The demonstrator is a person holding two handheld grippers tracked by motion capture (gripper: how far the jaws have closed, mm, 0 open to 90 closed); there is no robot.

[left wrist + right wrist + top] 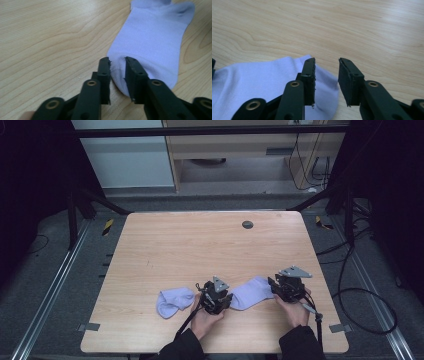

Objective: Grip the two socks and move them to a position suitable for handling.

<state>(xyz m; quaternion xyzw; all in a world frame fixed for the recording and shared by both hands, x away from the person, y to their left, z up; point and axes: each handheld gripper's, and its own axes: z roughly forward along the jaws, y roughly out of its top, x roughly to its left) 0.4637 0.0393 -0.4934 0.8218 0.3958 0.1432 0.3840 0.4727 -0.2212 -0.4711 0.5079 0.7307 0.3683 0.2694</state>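
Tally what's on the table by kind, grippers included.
Socks: 2 (left sock, right sock), both lavender
Hand-held grippers: 2 (left hand-held gripper, right hand-held gripper)
Grommet: 1 (grommet, dark, round, near the far edge)
Total: 5

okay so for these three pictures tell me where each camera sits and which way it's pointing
High view: fixed above the person's side, facing forward and down on the table; both hands and sleeves enter from below, holding the left gripper and right gripper.
Left gripper view: rides the left gripper, looking along its jaws at the flat sock.
Right gripper view: rides the right gripper, looking along its jaws across that sock's edge.
Shared: all three views show the flat sock.
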